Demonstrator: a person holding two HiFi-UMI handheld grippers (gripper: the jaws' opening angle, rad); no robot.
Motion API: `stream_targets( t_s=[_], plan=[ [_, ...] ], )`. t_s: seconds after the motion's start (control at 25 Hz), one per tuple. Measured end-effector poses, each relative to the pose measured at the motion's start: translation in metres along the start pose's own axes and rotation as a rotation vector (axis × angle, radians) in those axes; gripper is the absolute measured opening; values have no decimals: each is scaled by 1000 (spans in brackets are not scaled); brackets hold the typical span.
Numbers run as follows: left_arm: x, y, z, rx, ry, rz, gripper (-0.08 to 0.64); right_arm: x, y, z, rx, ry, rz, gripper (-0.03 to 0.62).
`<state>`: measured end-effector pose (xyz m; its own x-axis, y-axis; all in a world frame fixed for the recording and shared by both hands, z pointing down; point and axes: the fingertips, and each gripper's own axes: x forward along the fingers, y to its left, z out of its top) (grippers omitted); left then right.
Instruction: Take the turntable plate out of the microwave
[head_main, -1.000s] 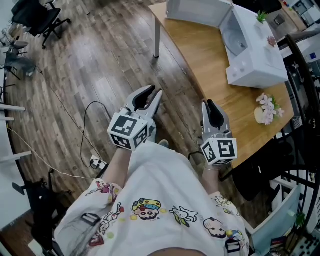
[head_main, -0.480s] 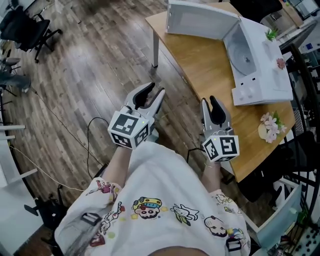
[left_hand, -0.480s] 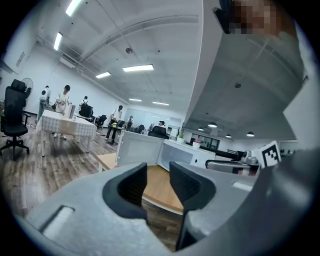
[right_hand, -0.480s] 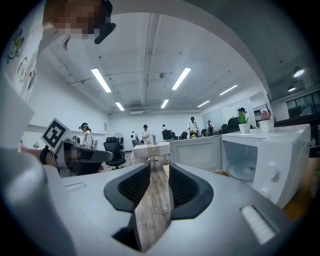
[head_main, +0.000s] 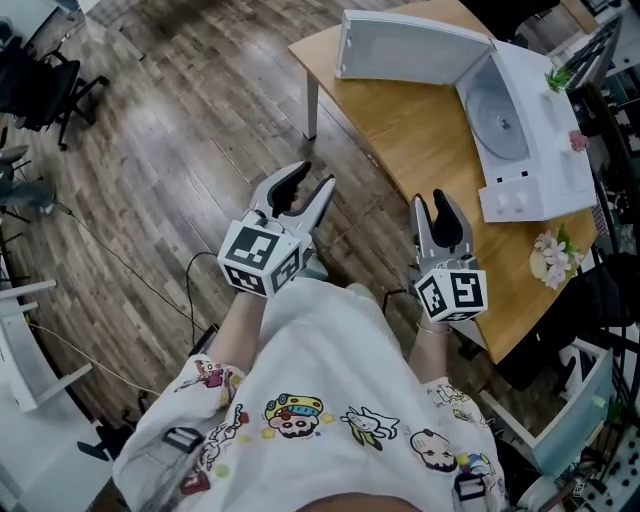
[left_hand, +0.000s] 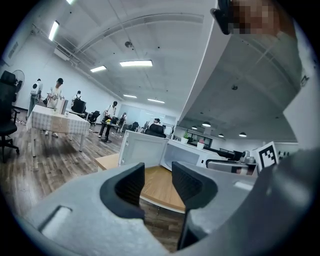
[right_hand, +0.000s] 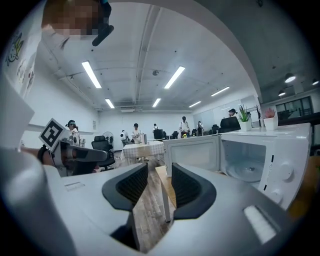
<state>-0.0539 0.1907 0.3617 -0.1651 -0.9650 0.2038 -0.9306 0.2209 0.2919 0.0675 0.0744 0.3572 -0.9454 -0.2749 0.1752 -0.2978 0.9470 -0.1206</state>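
Note:
The white microwave (head_main: 535, 150) stands on the wooden table (head_main: 410, 130) with its door (head_main: 410, 45) swung wide open to the left. The glass turntable plate (head_main: 500, 108) lies inside the cavity; in the right gripper view the turntable plate (right_hand: 248, 171) lies flat on the cavity floor. My left gripper (head_main: 308, 185) hovers over the floor, short of the table's near edge. My right gripper (head_main: 434, 203) is over that edge. Both are well apart from the microwave, and both sets of jaws are opening with nothing between them. The left gripper (left_hand: 157, 176) points at the door (left_hand: 142, 149).
A small bunch of pink flowers (head_main: 555, 255) lies on the table to the right of the microwave. The table's white leg (head_main: 312, 105) stands at its far left corner. Cables (head_main: 150, 290) run over the wood floor. Office chairs (head_main: 40, 85) are at the far left.
Both grippers have moved toward the table and their jaws have spread wider. The microwave now sits lower and closer in the head view.

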Motion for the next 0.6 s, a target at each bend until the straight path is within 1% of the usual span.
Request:
stream_targets(
  t_s=[0.12,0.32,0.48,0.6],
  plan=[
    [0,16,2,0,6,-14,170,11,2,-3,8,6,-32,147],
    [10,33,-2,-14,41,-31,178,23,-1,-12,37,33,-71,158],
    [33,42,-9,-26,74,-50,184,35,-16,-20,49,47,-102,169],
    [57,46,-8,-19,85,-71,186,48,-32,-25,61,50,-119,175]
  ],
)
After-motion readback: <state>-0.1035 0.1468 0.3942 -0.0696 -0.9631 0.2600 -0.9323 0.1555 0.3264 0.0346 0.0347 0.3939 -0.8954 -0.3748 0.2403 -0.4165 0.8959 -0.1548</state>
